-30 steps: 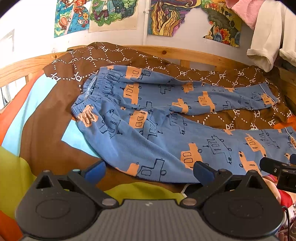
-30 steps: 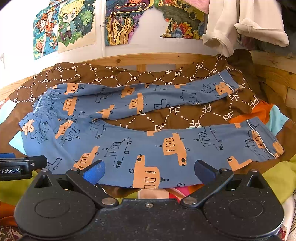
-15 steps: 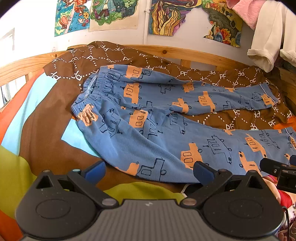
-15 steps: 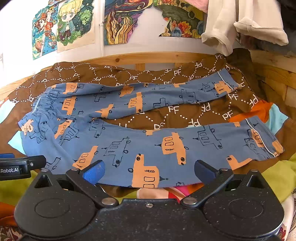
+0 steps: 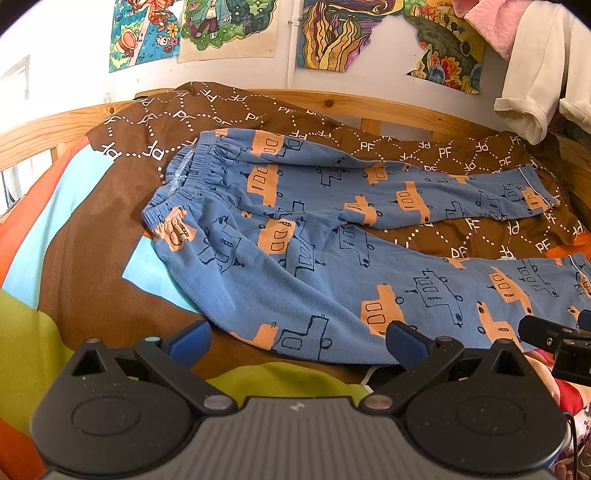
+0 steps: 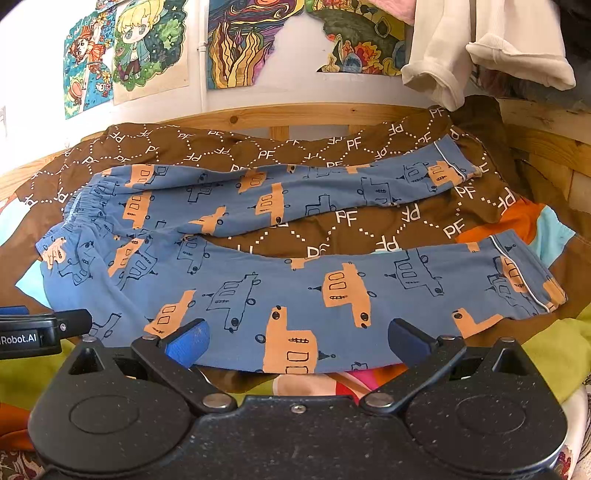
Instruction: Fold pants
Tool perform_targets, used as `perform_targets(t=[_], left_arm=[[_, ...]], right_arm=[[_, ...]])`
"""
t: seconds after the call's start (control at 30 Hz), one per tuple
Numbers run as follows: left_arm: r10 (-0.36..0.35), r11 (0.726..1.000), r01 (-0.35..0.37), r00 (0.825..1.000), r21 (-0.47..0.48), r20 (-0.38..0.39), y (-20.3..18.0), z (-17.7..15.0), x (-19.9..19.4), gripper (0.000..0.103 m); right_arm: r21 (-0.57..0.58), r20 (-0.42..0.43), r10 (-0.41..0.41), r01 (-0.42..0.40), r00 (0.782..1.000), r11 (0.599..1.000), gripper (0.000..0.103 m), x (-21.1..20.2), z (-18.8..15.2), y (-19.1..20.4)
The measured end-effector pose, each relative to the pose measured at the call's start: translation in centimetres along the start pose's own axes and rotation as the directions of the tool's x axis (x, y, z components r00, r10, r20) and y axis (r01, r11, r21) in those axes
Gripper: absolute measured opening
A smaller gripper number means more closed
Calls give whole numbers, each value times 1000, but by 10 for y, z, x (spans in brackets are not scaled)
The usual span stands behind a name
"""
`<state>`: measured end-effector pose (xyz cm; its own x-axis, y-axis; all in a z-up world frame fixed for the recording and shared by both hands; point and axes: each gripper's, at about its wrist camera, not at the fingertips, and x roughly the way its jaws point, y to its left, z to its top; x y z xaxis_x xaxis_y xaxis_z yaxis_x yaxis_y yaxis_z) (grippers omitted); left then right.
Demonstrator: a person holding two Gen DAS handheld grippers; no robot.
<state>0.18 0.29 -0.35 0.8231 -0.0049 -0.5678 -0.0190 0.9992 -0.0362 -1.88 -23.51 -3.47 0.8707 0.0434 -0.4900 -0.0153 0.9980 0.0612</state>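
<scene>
Blue pants (image 5: 295, 236) with orange vehicle prints lie flat on the bed, waistband at the left, both legs spread apart toward the right. They also show in the right wrist view (image 6: 258, 273). My left gripper (image 5: 297, 338) is open and empty, just in front of the near leg's upper edge. My right gripper (image 6: 297, 341) is open and empty, at the near leg's lower hem edge around mid-leg. The right gripper's tip shows at the right of the left wrist view (image 5: 554, 339).
A brown patterned blanket (image 5: 480, 229) with orange, cyan and green patches covers the bed. A wooden bed rail (image 5: 406, 110) runs behind. Posters (image 5: 229, 29) hang on the wall. Cream clothing (image 6: 480, 51) hangs at the upper right.
Both views have shifted only very slightly. The pants lie as before and both grippers stay open.
</scene>
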Motion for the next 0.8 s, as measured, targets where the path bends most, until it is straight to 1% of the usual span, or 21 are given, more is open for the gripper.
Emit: perform_targets(t=[0.8], left_arm=[[-1, 1000, 1, 1000, -2, 0, 0, 0, 0, 103]], right_arm=[[2, -7, -2, 2, 1000, 1000, 102, 0, 0, 1]])
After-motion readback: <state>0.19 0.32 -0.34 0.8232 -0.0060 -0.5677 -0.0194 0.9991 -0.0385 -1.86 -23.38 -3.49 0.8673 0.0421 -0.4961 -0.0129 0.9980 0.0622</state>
